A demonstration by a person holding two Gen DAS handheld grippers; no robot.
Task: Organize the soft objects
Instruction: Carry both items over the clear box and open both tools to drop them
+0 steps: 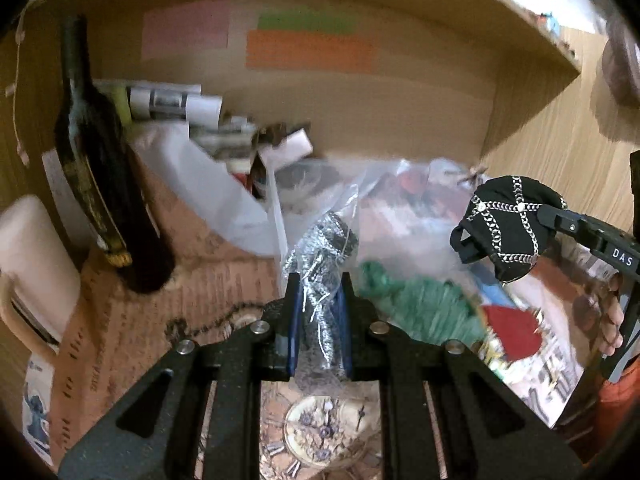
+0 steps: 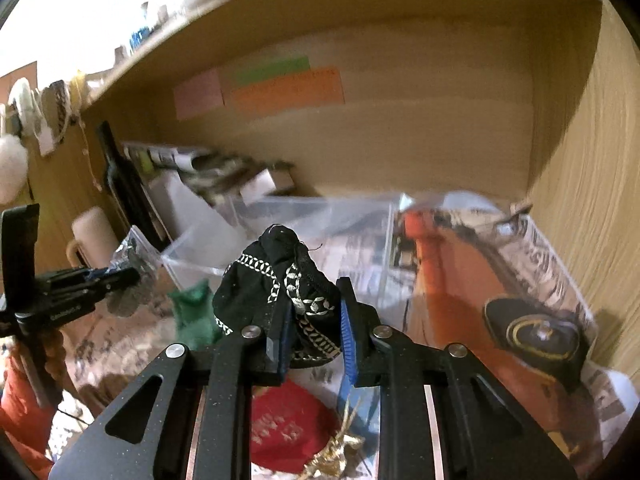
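The black cloth pouch (image 2: 280, 292) with pale stitching, in the middle of the right view, looks soft, light and squashy, so the right claw (image 2: 310, 334) pinches its bunched middle, while the left claw (image 1: 318, 320) squeezes a crinkly plastic bag (image 1: 320, 264) of silver stuff above the messy desk (image 1: 132, 320).

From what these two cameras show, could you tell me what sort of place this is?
Probably a cluttered wooden shelf nook at home: sticky notes on its back panel, a dark bottle, and newspaper lining the surface.

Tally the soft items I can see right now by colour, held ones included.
Black with chain embroidery: 1, the black pouch in the right gripper
Silver, bagged: 1, the silver item in the left gripper
Green: 1, green cloth
Red: 1, red pouch
Total: 4
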